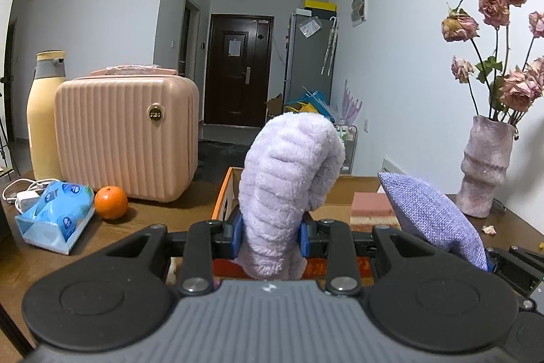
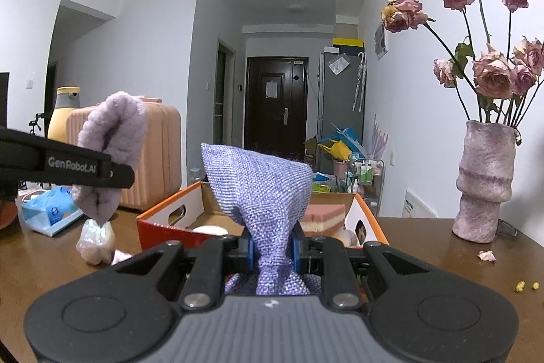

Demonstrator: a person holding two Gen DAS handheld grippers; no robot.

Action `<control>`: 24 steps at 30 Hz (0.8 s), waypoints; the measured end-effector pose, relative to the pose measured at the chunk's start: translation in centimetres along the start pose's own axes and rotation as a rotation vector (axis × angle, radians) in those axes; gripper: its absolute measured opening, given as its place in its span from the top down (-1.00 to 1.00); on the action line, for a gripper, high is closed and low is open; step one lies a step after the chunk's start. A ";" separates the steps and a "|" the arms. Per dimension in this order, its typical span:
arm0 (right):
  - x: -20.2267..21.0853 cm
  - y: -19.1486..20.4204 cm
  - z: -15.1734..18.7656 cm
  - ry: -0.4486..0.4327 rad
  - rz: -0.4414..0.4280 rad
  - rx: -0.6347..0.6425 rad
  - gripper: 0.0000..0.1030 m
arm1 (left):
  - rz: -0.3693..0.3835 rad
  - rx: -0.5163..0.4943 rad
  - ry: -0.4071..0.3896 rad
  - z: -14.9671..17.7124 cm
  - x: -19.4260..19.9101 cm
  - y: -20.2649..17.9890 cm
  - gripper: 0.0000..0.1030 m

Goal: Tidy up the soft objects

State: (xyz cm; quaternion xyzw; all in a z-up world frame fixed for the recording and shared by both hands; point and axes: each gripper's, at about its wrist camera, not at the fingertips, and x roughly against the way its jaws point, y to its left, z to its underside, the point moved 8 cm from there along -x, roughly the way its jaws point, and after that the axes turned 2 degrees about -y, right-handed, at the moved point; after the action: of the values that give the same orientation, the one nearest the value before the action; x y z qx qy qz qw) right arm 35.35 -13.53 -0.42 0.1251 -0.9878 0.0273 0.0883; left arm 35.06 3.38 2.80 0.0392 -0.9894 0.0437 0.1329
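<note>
The left hand-held gripper (image 1: 271, 237) points level across the tabletop (image 1: 163, 216), its blue pads clenched on a fluffy lilac towel (image 1: 289, 179) that rises from between the fingers and curls over at the top. From the right wrist view this gripper enters from the left edge, held above the tabletop, with the towel (image 2: 112, 138) folded through it and its lower end hanging just over a small pale plush item (image 2: 93, 242) lying below.

The right hand-held gripper (image 2: 273, 249) also aims forward, tilted slightly upward, and pinches a purple woven cushion (image 2: 261, 193) at its narrowed lower end; the cushion fans out above the fingers. In the left wrist view the cushion (image 1: 431, 216) sits just to the right of the left hand-held gripper.

Directly ahead of both stands an open cardboard box (image 2: 176, 210) with orange-edged walls, holding a pink layered sponge (image 2: 323, 220) and a white round object (image 2: 210, 230).

Left of the left hand-held gripper lie a blue tissue pack (image 1: 56, 215) and an orange (image 1: 111, 202), with a pink ribbed case (image 1: 127, 133) behind them. Far right stands a vase (image 2: 484, 182) of dried roses.
</note>
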 end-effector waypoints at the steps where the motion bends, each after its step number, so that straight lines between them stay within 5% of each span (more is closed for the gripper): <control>1: -0.3 0.0 -0.1 -0.003 0.000 -0.003 0.64 | -0.001 0.000 -0.002 -0.2 -0.4 0.0 0.40; 24: -10.0 0.1 -2.1 -0.024 -0.022 -0.026 0.64 | 0.002 0.021 -0.008 -2.5 -9.9 -0.8 0.39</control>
State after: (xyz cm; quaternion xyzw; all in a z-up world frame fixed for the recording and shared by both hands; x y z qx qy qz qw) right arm 45.16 -10.84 -0.15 0.1353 -0.9877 0.0120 0.0781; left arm 45.35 3.45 2.61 0.0397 -0.9894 0.0539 0.1285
